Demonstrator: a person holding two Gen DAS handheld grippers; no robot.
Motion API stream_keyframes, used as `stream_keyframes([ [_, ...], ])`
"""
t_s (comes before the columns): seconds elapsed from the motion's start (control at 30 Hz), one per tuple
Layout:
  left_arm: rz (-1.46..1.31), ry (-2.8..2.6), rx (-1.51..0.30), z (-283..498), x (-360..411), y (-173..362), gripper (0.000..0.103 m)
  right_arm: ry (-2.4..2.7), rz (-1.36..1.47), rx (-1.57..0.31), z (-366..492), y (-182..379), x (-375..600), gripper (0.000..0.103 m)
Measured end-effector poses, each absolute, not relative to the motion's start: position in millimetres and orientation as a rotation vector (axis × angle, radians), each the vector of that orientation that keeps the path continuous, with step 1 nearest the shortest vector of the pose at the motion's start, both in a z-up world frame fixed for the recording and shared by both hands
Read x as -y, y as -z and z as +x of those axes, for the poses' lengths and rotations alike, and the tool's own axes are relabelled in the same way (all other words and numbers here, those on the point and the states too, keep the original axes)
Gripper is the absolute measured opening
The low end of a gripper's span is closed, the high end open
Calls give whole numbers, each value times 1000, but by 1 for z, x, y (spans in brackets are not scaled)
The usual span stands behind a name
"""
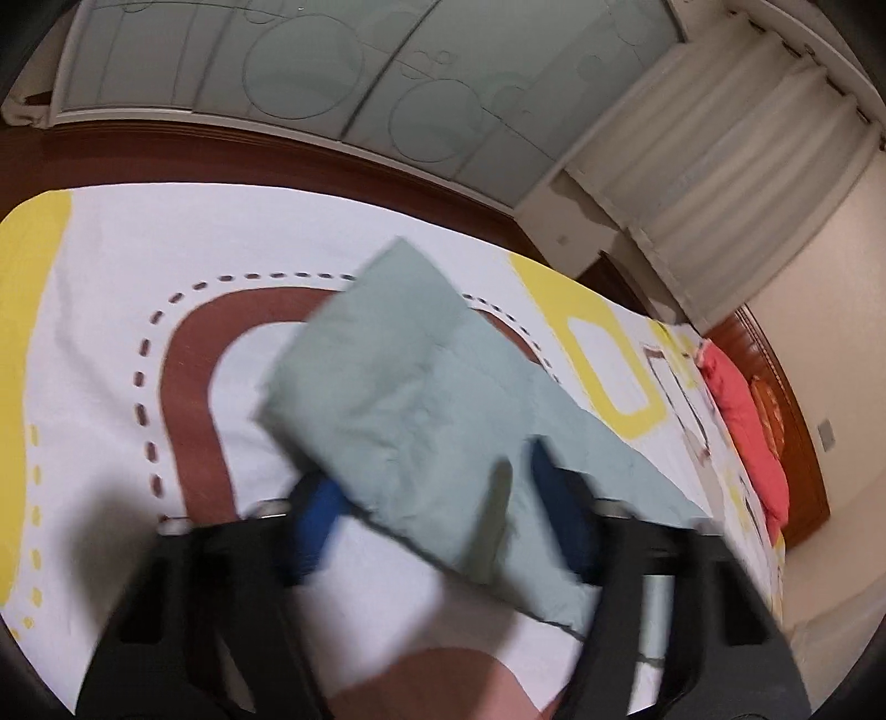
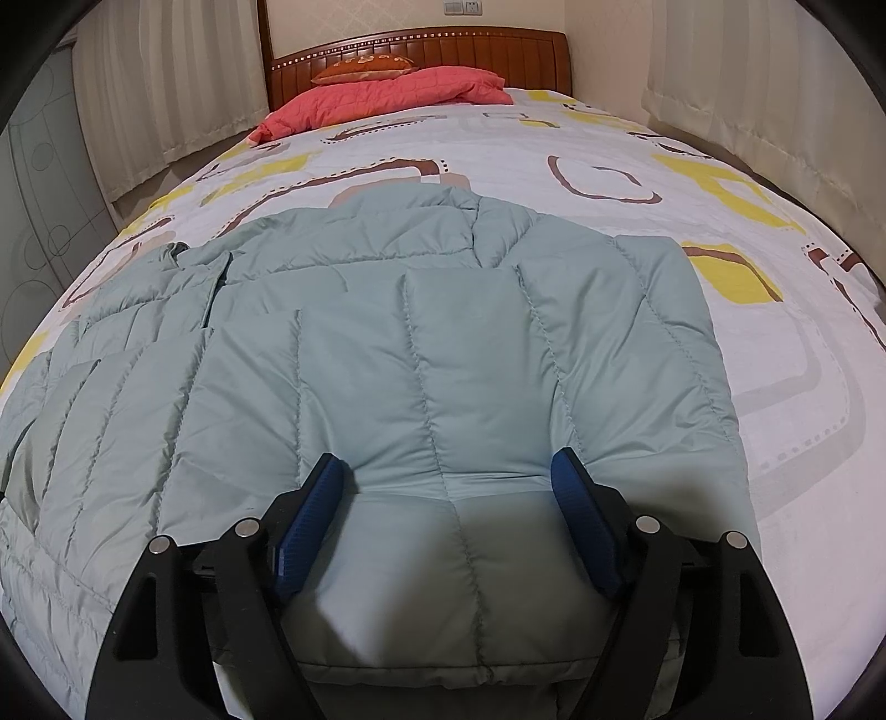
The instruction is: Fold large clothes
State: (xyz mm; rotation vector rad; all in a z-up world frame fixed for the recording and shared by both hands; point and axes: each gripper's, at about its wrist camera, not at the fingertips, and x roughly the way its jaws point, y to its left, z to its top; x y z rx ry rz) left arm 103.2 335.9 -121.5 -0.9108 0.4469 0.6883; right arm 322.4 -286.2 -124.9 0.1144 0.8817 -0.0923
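The puffy green jacket (image 2: 421, 354) lies spread on the bed (image 2: 637, 144); soft, light, slippery. The right tool (image 2: 451, 482) straddles its hem, spread; the left tool (image 1: 429, 498) pinches a sleeve, best gripped at seams.

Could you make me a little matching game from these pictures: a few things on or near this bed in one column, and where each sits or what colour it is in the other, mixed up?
Things:
1. pale green quilted puffer jacket
2. coral pink quilted blanket
3. orange patterned pillow
4. reddish-brown wooden headboard

Descriptions:
A. upright at the far end of the bed
B. spread flat, nearest the claws
C. bunched below the headboard
D. lying on top of the pink bedding

Pairs: 1-B, 2-C, 3-D, 4-A
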Motion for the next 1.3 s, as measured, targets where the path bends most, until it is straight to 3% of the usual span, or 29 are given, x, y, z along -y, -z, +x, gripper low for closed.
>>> stream_keyframes([
  [0.03, -931, -676, -438, 103, -338, 124, 26, 93, 114, -881, 322, 125, 286, 77],
  [0.07, -943, -679, -440, 103, -343, 125, 17, 93, 113, -881, 323, 125, 286, 77],
  [0.17, -906, -685, -443, 111, -346, 119, 7, 91, 115, -882, 322, 125, 286, 77],
  [0.4, -691, -553, -433, 145, -297, 77, 7, 91, 115, -881, 322, 125, 286, 77],
  [0.63, -481, -316, -512, 208, -180, 54, 7, 91, 115, -880, 322, 125, 286, 77],
  [0.93, -323, -81, -600, 261, -40, 52, 7, 84, 127, -874, 325, 122, 288, 77],
  [1.3, -187, 86, -717, 289, 66, 87, 7, 80, 135, -870, 324, 123, 288, 77],
])
